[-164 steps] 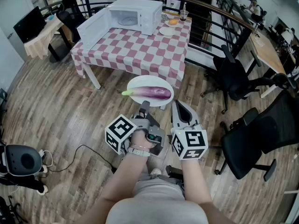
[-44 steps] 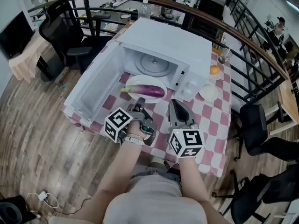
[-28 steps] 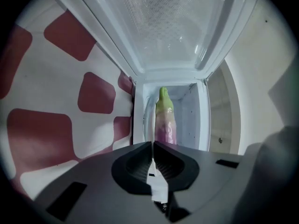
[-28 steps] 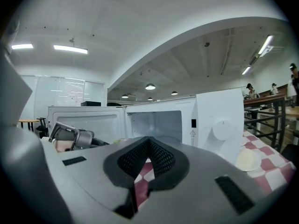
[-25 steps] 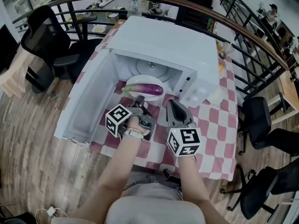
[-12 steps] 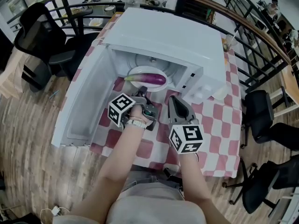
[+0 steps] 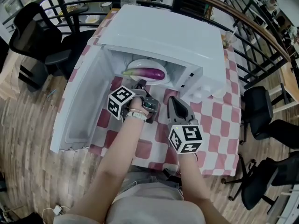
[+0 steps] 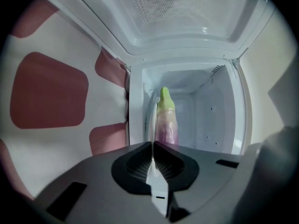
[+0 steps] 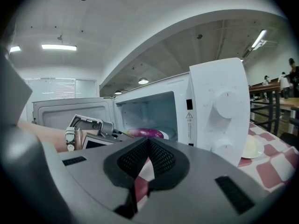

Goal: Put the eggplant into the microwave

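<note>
We have the round white plate (image 7: 136, 65) pinched at its near rim in the left gripper (image 7: 140, 84). Its jaws are nearly together, with only the thin plate edge between them. The left gripper view shows that edge as a narrow white line running out from the pads.

The glossy purple eggplant with a pale green stem end (image 7: 148, 73) lies loose across the plate. Plate and eggplant sit in the mouth of the boxy white microwave (image 7: 163, 31), partly under its top. The microwave's door (image 7: 79, 101) is swung wide to the left. We cannot tell whether the plate is resting on the cavity floor or is held just above it.

The right gripper (image 7: 173, 101) hangs just beside the left one, over the table's red-and-white checked cloth (image 7: 215, 125). Its jaws are drawn together with nothing in them.

We judge the eggplant to be fairly light and firm. Its skin looks smooth and slick, and its rounded body would roll if the plate tipped. The plate looks stiff and breakable, and held by one edge it carries its load well out from the pads. Holding the rim seems the right choice to us. The plate should be kept level and set down gently. If we had to grip the eggplant itself, we would take it across the thick middle, not the tapering stem end.
</note>
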Tool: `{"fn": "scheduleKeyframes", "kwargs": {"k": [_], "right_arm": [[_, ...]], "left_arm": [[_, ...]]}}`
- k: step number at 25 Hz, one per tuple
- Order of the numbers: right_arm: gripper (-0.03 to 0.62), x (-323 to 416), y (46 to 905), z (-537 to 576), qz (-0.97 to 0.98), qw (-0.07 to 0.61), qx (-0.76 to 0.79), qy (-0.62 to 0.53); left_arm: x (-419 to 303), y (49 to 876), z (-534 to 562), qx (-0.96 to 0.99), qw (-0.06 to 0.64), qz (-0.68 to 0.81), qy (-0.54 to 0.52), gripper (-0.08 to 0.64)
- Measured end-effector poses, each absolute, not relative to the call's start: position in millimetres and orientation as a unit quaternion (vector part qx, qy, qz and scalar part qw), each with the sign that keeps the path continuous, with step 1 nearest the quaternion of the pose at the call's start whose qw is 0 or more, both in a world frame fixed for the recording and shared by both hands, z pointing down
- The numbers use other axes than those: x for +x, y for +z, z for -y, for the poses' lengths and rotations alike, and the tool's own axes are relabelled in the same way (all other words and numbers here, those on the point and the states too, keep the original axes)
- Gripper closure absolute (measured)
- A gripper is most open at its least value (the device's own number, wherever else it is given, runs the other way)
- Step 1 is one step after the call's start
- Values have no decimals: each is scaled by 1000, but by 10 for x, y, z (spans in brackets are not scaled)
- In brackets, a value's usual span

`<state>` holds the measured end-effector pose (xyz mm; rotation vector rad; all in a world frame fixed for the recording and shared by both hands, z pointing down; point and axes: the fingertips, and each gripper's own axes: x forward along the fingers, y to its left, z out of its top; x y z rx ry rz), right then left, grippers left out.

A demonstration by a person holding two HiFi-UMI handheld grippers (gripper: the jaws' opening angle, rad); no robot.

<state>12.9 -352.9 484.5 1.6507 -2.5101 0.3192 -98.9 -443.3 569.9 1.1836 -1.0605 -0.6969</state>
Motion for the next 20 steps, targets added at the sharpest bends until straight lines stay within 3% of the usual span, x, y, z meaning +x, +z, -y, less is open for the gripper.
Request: {"fn": "scheduleKeyframes", "kwargs": {"k": [17,18,20], "right_arm": [[569,277,4927,3483,821,80,548,140],[569,265,4939,3478,821,82,547,142],[569,228,4964,3456,822,87,544,146]], "left_arm": [[-1028,5725,4679,520,638,509,-252,543],[-1039,5747,4666,515,641,517,-239,533],[-1056,5832,4614,499,653,528,-213,433]]}}
